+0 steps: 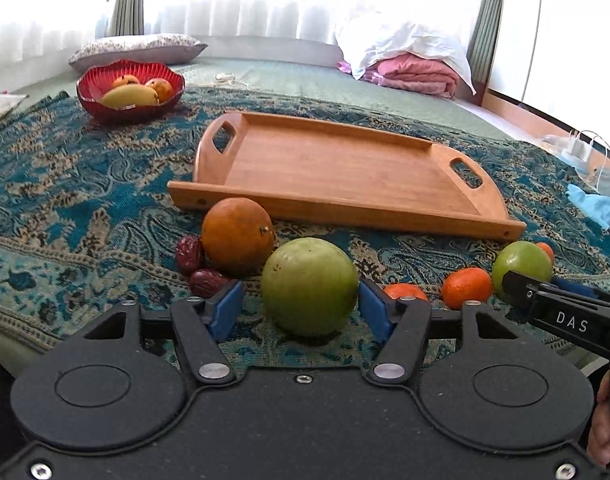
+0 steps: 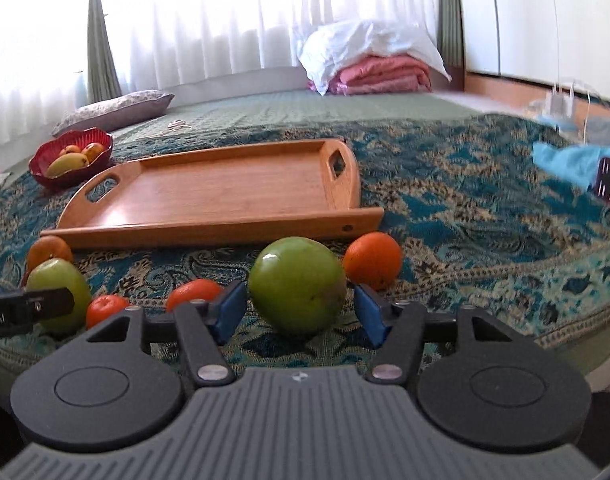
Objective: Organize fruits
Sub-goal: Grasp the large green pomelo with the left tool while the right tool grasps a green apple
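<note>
A wooden tray (image 1: 337, 168) (image 2: 225, 192) lies bare on the patterned cloth. My left gripper (image 1: 301, 308) is open around a green apple (image 1: 309, 286), with the blue pads apart from it on both sides. An orange (image 1: 238, 236) and two red dates (image 1: 189, 255) lie to its left, and small tangerines (image 1: 467, 287) to its right. My right gripper (image 2: 299, 306) is open around a second green apple (image 2: 297, 284) (image 1: 523, 266). An orange (image 2: 372, 260) and tangerines (image 2: 193, 292) lie beside it.
A red glass bowl (image 1: 101, 108) (image 2: 41, 176) with a mango and oranges stands at the far left. Folded pink bedding (image 1: 417, 74) and a pillow (image 1: 137, 48) lie at the back. Blue cloth, a charger and a dark device (image 2: 609, 180) lie at the right.
</note>
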The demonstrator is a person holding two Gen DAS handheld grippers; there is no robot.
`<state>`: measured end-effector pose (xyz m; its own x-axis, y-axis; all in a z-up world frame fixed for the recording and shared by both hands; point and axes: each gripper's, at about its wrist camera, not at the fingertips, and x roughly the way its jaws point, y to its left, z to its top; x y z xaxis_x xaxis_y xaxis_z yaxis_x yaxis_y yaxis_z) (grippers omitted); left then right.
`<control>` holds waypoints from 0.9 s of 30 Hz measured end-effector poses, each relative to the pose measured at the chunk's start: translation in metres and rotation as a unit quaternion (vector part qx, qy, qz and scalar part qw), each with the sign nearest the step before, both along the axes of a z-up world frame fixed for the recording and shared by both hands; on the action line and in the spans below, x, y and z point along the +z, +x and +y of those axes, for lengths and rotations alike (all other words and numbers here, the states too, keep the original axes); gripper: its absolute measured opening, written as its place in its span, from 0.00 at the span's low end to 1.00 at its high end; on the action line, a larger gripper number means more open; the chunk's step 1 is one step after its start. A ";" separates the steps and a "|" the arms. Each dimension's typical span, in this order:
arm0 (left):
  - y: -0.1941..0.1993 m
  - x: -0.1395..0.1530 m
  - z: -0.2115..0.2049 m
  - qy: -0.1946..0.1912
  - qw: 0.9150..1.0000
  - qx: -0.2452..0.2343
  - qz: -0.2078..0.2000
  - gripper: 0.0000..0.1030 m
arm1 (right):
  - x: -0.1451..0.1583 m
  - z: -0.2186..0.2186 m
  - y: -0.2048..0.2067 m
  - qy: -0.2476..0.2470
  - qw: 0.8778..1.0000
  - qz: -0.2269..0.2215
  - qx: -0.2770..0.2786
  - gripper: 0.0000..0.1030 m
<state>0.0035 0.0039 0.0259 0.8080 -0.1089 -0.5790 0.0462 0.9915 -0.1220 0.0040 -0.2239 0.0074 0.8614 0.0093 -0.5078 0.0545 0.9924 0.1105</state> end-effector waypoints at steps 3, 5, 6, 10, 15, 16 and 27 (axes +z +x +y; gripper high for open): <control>0.006 -0.006 0.001 -0.010 1.000 0.000 0.014 0.59 | -0.005 -0.005 0.006 0.030 1.000 0.009 0.001 0.65; 0.010 -0.010 0.001 -0.015 1.000 0.001 0.020 0.59 | -0.007 -0.007 0.010 0.044 0.999 0.015 0.001 0.63; 0.011 -0.011 0.001 -0.015 1.000 0.001 0.021 0.59 | -0.008 -0.007 0.011 0.047 0.999 0.016 0.000 0.63; 0.016 -0.014 -0.002 -0.011 1.000 0.001 0.018 0.59 | -0.014 -0.007 0.018 0.055 0.998 0.018 -0.003 0.63; 0.022 -0.017 -0.008 0.004 1.000 0.005 0.016 0.59 | -0.018 -0.004 0.021 0.056 0.998 0.008 -0.014 0.69; 0.022 -0.018 -0.010 0.011 1.000 0.004 0.014 0.59 | -0.020 -0.003 0.022 0.055 0.998 0.002 -0.021 0.69; 0.015 -0.010 -0.018 0.039 0.999 -0.003 -0.015 0.54 | -0.019 0.005 0.013 0.042 0.998 -0.029 -0.022 0.58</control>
<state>0.0181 -0.0143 0.0158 0.8243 -0.0691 -0.5620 0.0538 0.9976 -0.0436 0.0170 -0.2192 -0.0117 0.8897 0.0116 -0.4563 0.0882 0.9765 0.1968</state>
